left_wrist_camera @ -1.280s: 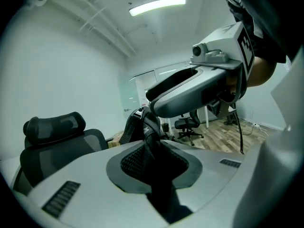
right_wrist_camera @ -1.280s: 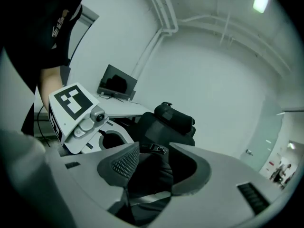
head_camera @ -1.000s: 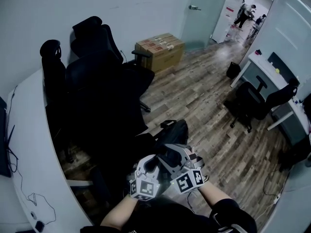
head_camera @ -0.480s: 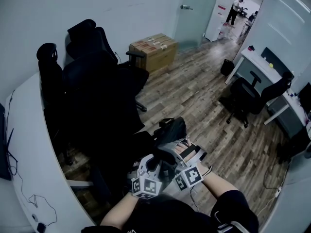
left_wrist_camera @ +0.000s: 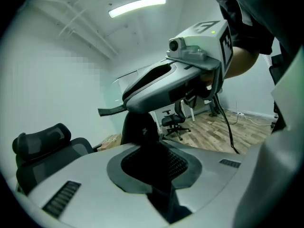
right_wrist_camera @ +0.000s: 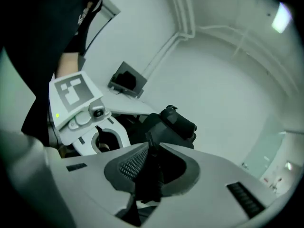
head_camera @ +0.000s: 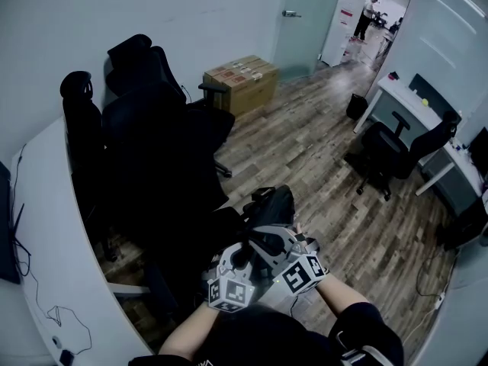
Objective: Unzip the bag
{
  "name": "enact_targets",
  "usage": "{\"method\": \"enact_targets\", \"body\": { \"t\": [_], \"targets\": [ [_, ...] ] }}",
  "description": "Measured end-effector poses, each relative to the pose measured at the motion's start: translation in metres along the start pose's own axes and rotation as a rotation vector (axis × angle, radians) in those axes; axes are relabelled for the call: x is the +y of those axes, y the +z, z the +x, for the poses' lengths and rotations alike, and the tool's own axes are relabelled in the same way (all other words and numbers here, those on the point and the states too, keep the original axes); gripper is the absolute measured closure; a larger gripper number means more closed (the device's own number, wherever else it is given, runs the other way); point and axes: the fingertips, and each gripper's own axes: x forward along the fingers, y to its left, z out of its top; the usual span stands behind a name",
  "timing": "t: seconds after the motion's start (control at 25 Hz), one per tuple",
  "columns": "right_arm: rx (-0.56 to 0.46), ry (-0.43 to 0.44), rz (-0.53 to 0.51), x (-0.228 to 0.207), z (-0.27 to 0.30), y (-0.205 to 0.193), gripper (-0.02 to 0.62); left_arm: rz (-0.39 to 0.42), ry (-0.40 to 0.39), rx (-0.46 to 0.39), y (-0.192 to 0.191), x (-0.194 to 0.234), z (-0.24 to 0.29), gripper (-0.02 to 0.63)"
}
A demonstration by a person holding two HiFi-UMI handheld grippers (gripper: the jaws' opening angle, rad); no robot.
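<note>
Head view: a white desk (head_camera: 46, 204) curves along the edge at 9 o'clock, with black chairs (head_camera: 152, 128) beside it. Open wood floor (head_camera: 320, 151) runs from 1 to 4 o'clock. At 6 o'clock the left gripper (head_camera: 242, 244) is clenched on the black, crumpled bag (head_camera: 273, 203). The right gripper (head_camera: 263, 231), its jaws just closing, grasps the bag's dark fabric too.

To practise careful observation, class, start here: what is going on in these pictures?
A person works on a black bag with a gripper in each hand. The left gripper is clamped on the bag's fabric. The right gripper has just been closing its jaws on another black part of the bag, but which part cannot be told. The bag is too dark to show how far it is unzipped.
</note>
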Motion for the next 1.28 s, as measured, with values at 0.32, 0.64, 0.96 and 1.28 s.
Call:
{"method": "enact_targets", "body": {
  "t": [0.32,0.64,0.96,1.28],
  "targets": [
    [-0.181,-0.111,0.422,-0.026,-0.024,-0.011,0.512,-0.012,-0.005,0.008,0.002,0.001,0.0,0.531],
    [-0.201,-0.165,0.676,-0.028,-0.031,-0.042,0.523,-0.007,-0.012,0.008,0.001,0.0,0.003,0.531],
    [-0.209,-0.167,0.684,-0.036,-0.028,-0.044,0.529,-0.004,-0.013,0.006,0.003,0.0,0.005,0.531],
    [-0.185,-0.168,0.645,-0.043,-0.022,-0.037,0.549,-0.054,-0.018,0.002,0.003,0.007,0.003,0.535]
  ]
}}
